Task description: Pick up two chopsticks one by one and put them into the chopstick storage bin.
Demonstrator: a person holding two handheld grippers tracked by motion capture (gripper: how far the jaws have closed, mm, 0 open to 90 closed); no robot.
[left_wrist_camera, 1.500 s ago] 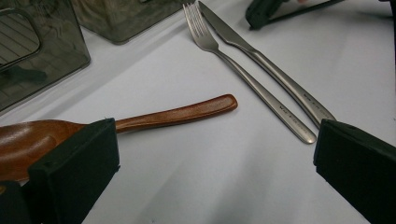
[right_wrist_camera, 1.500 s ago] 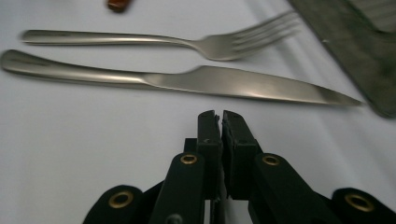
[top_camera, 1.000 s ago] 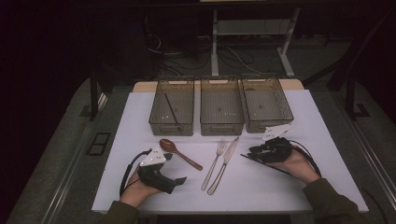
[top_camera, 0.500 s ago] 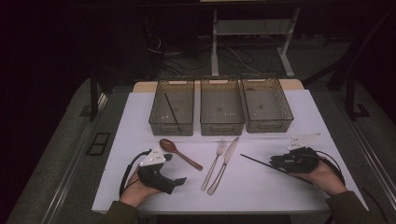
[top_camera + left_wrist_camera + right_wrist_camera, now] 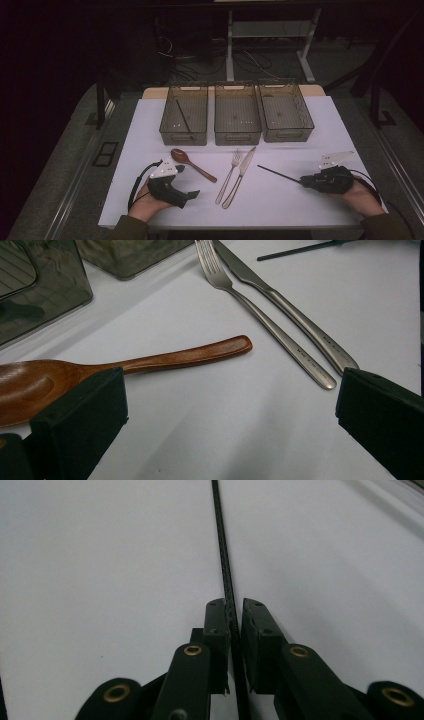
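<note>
My right gripper (image 5: 305,182) lies low at the table's right side, shut on a thin black stick (image 5: 278,173) that points left toward the knife. In the right gripper view the stick (image 5: 220,540) runs straight out from between the closed pads of that gripper (image 5: 232,611). My left gripper (image 5: 186,180) rests at the front left, open, with nothing between its fingers. A wooden spoon (image 5: 193,164) lies just beyond it; in the left gripper view the spoon (image 5: 150,360) lies across the left jaw's side of the gripper (image 5: 227,410).
A metal fork (image 5: 229,176) and knife (image 5: 240,175) lie side by side mid-table. Three clear bins stand in a row at the back: left (image 5: 183,138), middle (image 5: 237,136), right (image 5: 287,134). Another black stick (image 5: 184,119) lies in the left bin.
My right gripper has carried the black stick to the right and toward the person, away from the knife. The left gripper has stayed put.
</note>
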